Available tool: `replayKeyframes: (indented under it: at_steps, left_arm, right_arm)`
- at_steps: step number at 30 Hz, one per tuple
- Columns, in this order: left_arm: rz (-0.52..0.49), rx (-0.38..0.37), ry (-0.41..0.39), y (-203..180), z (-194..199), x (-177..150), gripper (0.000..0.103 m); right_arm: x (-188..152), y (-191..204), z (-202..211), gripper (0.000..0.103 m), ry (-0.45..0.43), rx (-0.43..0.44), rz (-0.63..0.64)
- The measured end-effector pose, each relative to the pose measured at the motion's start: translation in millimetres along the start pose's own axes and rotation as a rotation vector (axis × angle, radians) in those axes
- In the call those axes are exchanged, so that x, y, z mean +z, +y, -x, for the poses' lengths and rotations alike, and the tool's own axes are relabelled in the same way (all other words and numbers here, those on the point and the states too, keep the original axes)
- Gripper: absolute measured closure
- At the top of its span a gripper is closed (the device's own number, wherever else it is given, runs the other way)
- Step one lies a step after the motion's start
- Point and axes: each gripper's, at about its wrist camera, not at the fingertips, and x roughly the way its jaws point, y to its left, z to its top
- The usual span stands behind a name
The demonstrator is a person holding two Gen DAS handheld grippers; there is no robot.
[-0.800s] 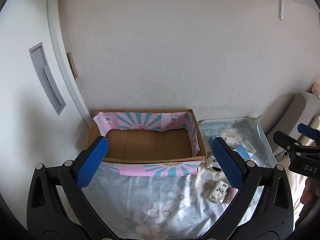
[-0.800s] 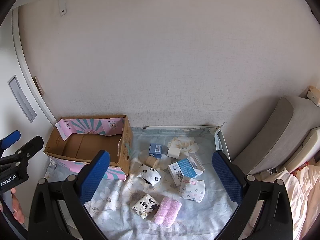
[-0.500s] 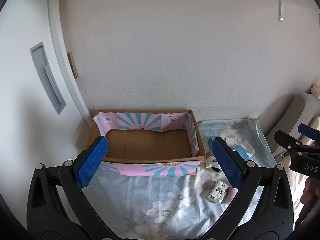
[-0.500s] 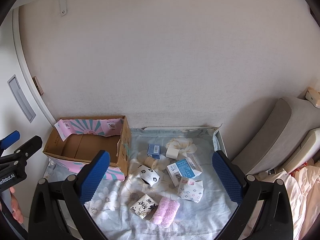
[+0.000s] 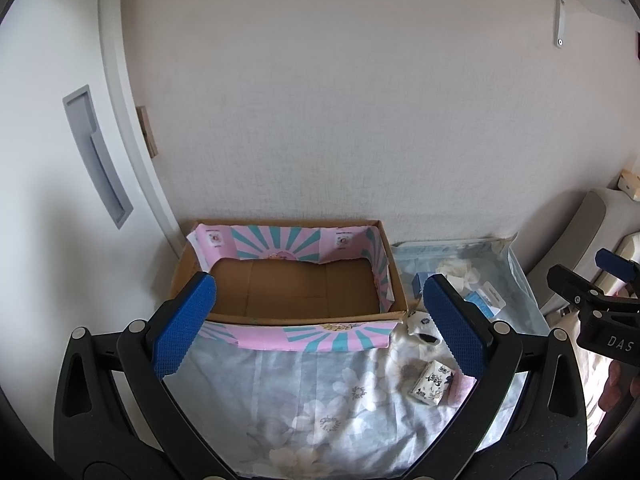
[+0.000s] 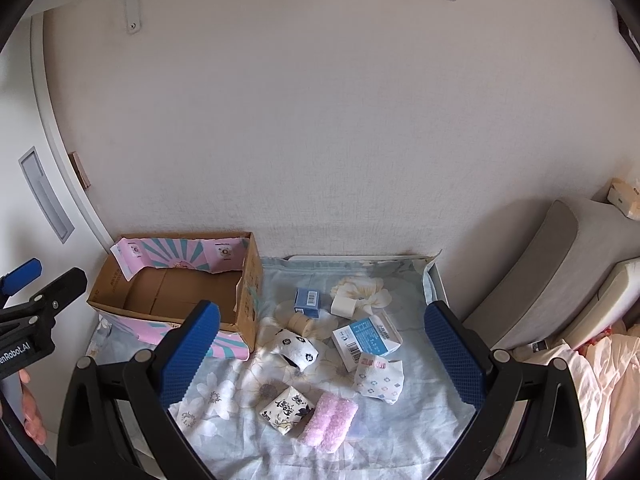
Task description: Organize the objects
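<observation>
Left wrist view looks down on the cardboard box (image 5: 288,292), its pink-and-teal flaps folded out and its brown floor bare, standing on a floral bedsheet (image 5: 320,396) against the white wall (image 5: 340,100). The left gripper (image 5: 320,330) hangs above the box's near flap with its blue pads spread wide and nothing between them. Right wrist view shows the right gripper (image 6: 322,350) likewise spread wide and holding nothing, poised over the loose items that lie to the right of the box. Closest to the box's right wall are a tan tape roll (image 6: 302,324) and a white sock with black dots (image 6: 296,349). Farther right of the box sit a small blue carton (image 6: 307,302), a white cylinder (image 6: 343,306), a blue-and-white medicine box (image 6: 366,338) and a folded white sock with blue flowers (image 6: 380,378). Nearest the camera, right of the box's front corner, a printed tissue pack (image 6: 287,410) touches a pink fluffy roll (image 6: 329,424). A grey cushion (image 6: 532,280) leans at the far right, well apart from the box.
</observation>
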Motion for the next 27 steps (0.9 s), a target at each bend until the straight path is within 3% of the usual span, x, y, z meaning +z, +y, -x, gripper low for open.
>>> replayKeyframes:
  at_steps: [27]
  left_arm:
    - [0.019,-0.036,0.032,3.9,0.3,-2.9,0.000]
  right_arm:
    - [1.1,4.2,10.5,0.001,-0.027,-0.013,0.013]
